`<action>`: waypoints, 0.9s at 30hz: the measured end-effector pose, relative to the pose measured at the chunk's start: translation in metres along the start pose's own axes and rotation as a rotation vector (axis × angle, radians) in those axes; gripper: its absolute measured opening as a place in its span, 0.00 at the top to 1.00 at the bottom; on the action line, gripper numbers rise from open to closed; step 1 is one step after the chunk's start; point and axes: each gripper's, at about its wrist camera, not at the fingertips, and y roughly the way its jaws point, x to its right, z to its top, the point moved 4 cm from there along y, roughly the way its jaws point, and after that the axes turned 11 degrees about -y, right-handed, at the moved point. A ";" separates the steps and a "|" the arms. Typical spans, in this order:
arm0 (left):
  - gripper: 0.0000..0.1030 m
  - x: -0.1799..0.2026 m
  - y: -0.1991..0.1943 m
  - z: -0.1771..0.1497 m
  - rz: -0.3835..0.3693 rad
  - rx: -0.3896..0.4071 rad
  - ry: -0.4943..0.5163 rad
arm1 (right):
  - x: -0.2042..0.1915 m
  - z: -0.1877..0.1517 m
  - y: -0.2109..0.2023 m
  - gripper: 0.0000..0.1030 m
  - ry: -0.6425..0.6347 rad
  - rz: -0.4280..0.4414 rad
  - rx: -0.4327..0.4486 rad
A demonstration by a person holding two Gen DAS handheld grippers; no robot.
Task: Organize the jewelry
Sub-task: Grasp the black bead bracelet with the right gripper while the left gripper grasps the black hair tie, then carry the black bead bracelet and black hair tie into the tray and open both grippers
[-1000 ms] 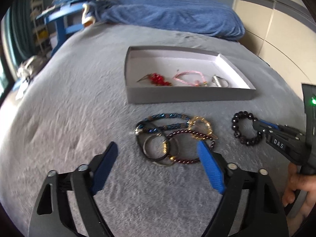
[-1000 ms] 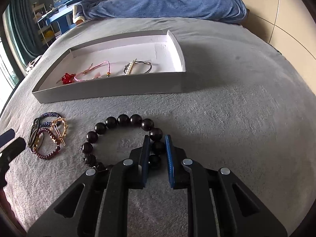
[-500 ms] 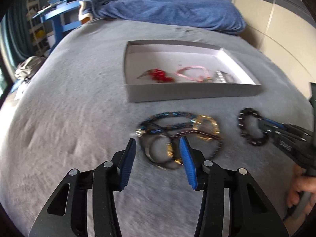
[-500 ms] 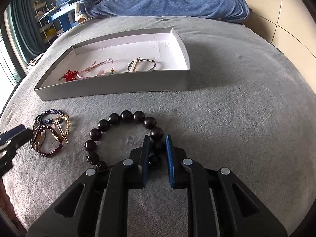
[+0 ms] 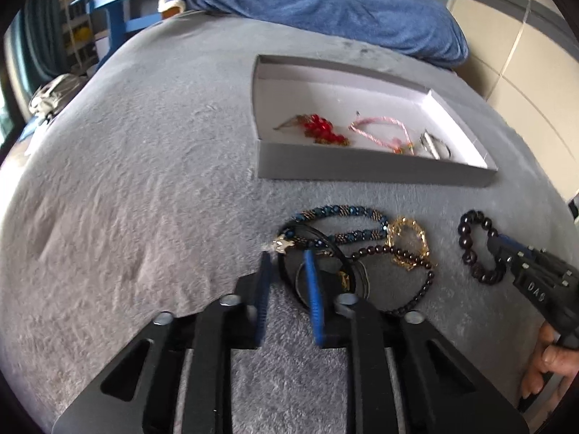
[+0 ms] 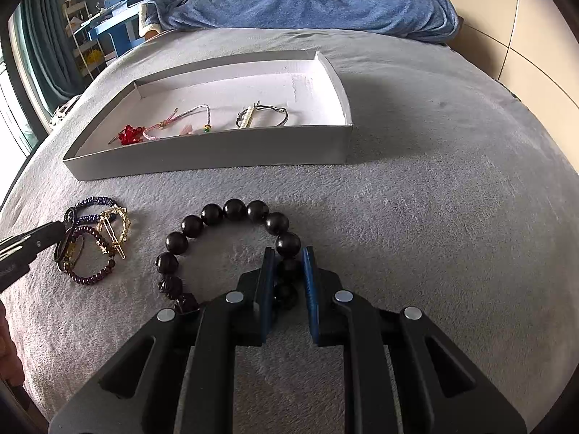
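Observation:
A pile of bracelets lies on the grey bed: a blue beaded one [image 5: 340,213], a gold ring-shaped piece [image 5: 407,240], a dark red beaded one [image 5: 416,289] and a thin black ring [image 5: 340,253]. My left gripper [image 5: 287,256] has closed on the left edge of the black ring. My right gripper [image 6: 288,251] is shut on the black beaded bracelet [image 6: 213,215], which lies on the bed; it also shows in the left wrist view [image 5: 477,246]. A grey box lid [image 6: 213,155] behind holds a red piece [image 6: 128,134], a pink cord [image 6: 188,117] and a pearl bracelet [image 6: 262,115].
A blue blanket [image 6: 307,0] lies bunched at the far end of the bed. A blue table [image 5: 115,11] and shelves stand beyond the bed's far left. A tiled wall [image 6: 524,18] runs along the right.
My left gripper moved forward over the pile and closed from wide open to nearly shut around the black ring. My right gripper stays shut on the black beaded bracelet.

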 end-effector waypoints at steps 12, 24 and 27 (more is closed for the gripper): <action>0.97 -0.003 -0.025 0.008 -0.078 0.084 -0.041 | 0.004 0.005 -0.014 0.86 0.054 0.080 0.074; 0.97 -0.004 -0.067 0.025 -0.240 0.216 -0.107 | 0.018 0.017 -0.052 0.86 0.218 0.281 0.266; 0.97 0.000 -0.071 0.029 -0.252 0.241 -0.094 | 0.018 0.020 -0.058 0.86 0.223 0.302 0.294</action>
